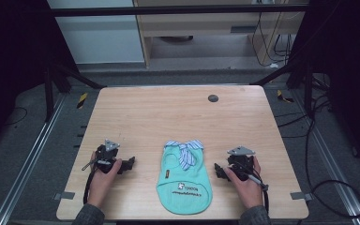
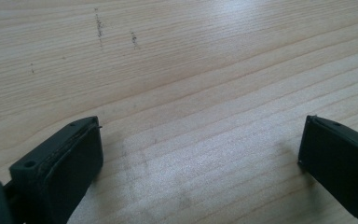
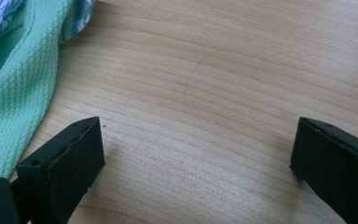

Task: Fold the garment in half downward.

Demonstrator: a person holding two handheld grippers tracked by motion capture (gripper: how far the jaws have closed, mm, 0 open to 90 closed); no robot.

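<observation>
A small mint-green garment (image 1: pixel 185 180) with a blue-striped collar (image 1: pixel 185 151) and printed lettering lies flat near the table's front edge, between the two hands. My left gripper (image 1: pixel 130 164) rests on the wood to its left, jaws wide open over bare table (image 2: pixel 200 144). On the other side of the garment my right gripper (image 1: pixel 219 170) is also open, with nothing between its jaws (image 3: pixel 198 154). In the right gripper view the green knit cloth (image 3: pixel 14 98) lies just beyond the left jaw, apart from it.
The wooden table (image 1: pixel 178 112) has a round dark grommet (image 1: pixel 213 98) near its far edge. Black frame struts and cables run along the floor around the table. Light wooden furniture stands behind it.
</observation>
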